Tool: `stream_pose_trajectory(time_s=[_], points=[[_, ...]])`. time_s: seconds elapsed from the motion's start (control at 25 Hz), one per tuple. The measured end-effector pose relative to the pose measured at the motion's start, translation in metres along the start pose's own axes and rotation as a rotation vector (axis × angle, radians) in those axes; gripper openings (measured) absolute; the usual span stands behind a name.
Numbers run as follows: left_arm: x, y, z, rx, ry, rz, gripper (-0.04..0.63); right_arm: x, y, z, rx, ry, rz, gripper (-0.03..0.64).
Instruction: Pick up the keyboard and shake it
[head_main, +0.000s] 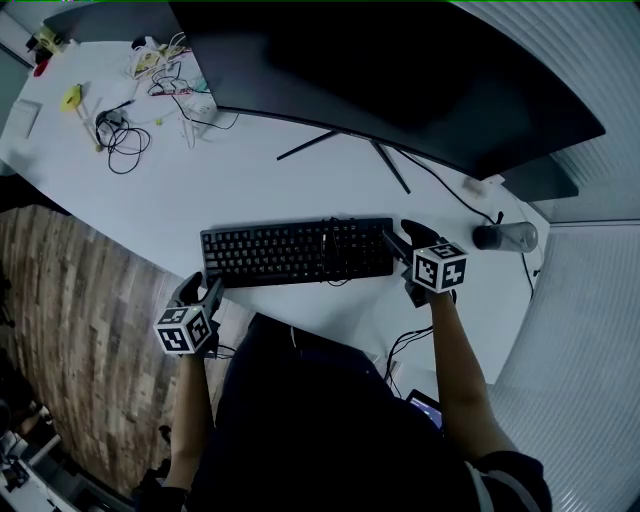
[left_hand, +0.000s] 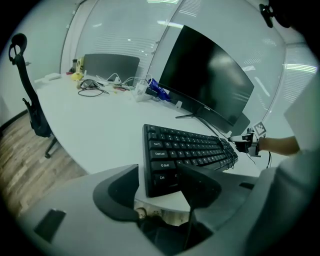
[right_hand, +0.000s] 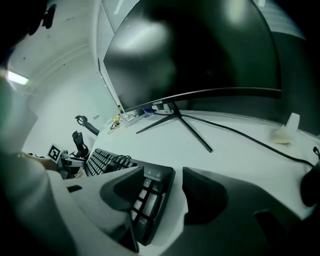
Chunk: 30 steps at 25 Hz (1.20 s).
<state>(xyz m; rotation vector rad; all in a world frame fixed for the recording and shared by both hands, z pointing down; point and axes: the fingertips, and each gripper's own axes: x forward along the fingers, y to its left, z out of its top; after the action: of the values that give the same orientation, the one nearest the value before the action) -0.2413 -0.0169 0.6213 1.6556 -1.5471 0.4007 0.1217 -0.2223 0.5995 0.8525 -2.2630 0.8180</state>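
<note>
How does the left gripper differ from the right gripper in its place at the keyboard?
The left gripper frames the keyboard's left front corner; the right gripper frames its right end. The left gripper hangs at the desk's edge; the right gripper is well over the desk. Both stand open, with the keyboard between their jaws, not clamped.

Black keyboard (head_main: 297, 251) flat near desk edge

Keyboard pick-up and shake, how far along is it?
Done: left gripper and right gripper sit at either end of the keyboard, which lies flat on the desk. In hand: open jaws straddle each end, no grip. To do, it seems: close, lift, shake.
</note>
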Motion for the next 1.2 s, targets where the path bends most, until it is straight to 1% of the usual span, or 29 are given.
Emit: stream_pose_trajectory(time_s=[0.12, 0.28, 0.36, 0.4, 0.48, 0.6, 0.8, 0.88, 1.04, 1.2], points=[[0.004, 0.001, -0.002, -0.03, 0.01, -0.028, 0.222, 0.009, -0.001, 0.003, 0.015, 0.036, 0.048, 0.248], [0.006, 0.001, -0.004, -0.047, 0.033, -0.068, 0.225, 0.019, -0.005, 0.001, 0.061, 0.08, 0.088, 0.259], [0.007, -0.002, -0.006, -0.048, 0.055, -0.103, 0.226, 0.024, -0.005, -0.002, 0.084, 0.104, 0.101, 0.261], [0.007, -0.004, -0.008, -0.047, 0.067, -0.121, 0.237, 0.027, -0.006, -0.004, 0.096, 0.118, 0.107, 0.262], [0.008, -0.007, -0.01, -0.044, 0.082, -0.139, 0.249, 0.031, -0.006, -0.007, 0.122, 0.148, 0.124, 0.262], [0.009, -0.007, -0.01, -0.041, 0.086, -0.137, 0.249, 0.037, -0.005, -0.01, 0.154, 0.186, 0.157, 0.262], [0.01, -0.007, -0.01, -0.014, 0.105, -0.14, 0.249, 0.04, 0.0, -0.012, 0.221, 0.224, 0.208, 0.26], [0.011, -0.006, -0.01, -0.018, 0.105, -0.123, 0.249, 0.041, 0.003, -0.011, 0.256, 0.226, 0.223, 0.235], [0.014, -0.002, -0.007, -0.06, 0.096, -0.085, 0.247, 0.038, 0.004, -0.013, 0.288, 0.209, 0.212, 0.23], [0.015, 0.004, -0.001, -0.055, 0.091, -0.075, 0.247, 0.031, 0.01, -0.017, 0.306, 0.18, 0.19, 0.225]])
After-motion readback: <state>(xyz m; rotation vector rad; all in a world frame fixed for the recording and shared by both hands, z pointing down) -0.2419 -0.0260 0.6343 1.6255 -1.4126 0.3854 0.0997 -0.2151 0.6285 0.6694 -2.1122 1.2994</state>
